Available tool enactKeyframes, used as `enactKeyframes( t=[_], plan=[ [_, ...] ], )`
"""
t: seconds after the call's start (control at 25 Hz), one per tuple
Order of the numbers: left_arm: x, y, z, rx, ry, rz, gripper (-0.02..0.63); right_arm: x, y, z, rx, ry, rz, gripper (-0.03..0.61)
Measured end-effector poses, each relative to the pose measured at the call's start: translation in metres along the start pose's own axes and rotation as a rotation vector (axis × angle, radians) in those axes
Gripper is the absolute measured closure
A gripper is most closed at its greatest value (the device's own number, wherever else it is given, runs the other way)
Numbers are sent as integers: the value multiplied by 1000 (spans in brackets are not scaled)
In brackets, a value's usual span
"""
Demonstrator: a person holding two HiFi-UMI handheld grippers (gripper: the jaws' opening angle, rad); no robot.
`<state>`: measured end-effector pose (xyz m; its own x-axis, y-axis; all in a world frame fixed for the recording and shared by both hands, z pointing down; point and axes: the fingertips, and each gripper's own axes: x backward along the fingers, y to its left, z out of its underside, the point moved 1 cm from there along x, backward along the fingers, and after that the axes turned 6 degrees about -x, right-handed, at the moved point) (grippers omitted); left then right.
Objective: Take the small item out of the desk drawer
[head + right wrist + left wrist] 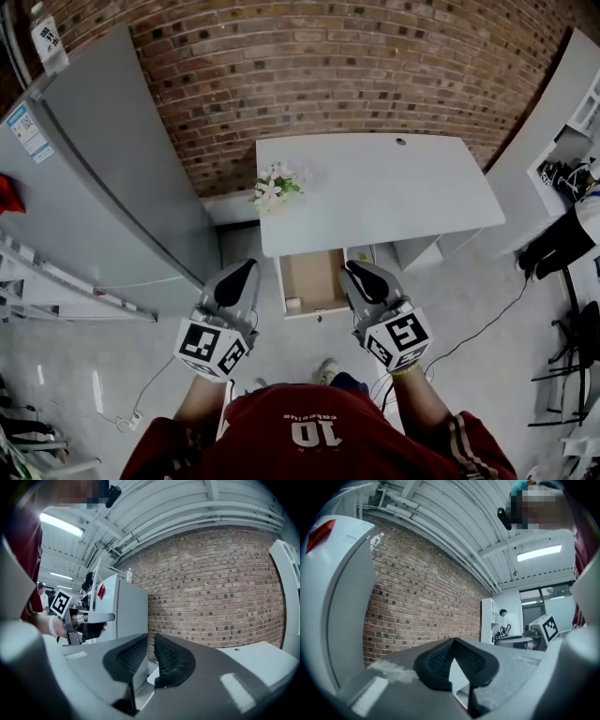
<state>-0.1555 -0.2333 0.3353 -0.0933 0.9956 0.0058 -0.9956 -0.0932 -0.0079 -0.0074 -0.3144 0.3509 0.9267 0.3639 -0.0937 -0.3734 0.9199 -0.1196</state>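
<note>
A small pale item [293, 303] is seen in the near left corner of the open drawer [319, 272], which is pulled out from under the white desk [394, 197]. The left gripper [242, 274] and the right gripper [361, 277] are held on either side of the drawer. The left jaws are closed tip to tip on nothing, while the right jaws are parted by a narrow, empty gap. Flowers [277, 187] are set at the desk's left edge.

The head camera is looking steeply down, desk [375, 187] at 12 o'clock. Left gripper [246, 270] and right gripper [354, 272] cameras are facing level toward the brick wall [328, 66], which all views share.
</note>
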Motion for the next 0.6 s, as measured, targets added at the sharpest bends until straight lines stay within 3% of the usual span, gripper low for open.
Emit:
enactKeyframes(
  t=[0.16, 0.28, 0.6],
  plan=[
    [-2, 1, 1, 0, 3, -5, 611, -2, 2, 0, 21, -17, -41, 501],
    [-5, -1, 1, -10, 6, 2, 611, -4, 6, 0, 22, -25, -80, 415],
    [-11, -3, 12, -30, 26, -11, 611, -16, -1, 17, 55, 0, -135, 405]
  ],
)
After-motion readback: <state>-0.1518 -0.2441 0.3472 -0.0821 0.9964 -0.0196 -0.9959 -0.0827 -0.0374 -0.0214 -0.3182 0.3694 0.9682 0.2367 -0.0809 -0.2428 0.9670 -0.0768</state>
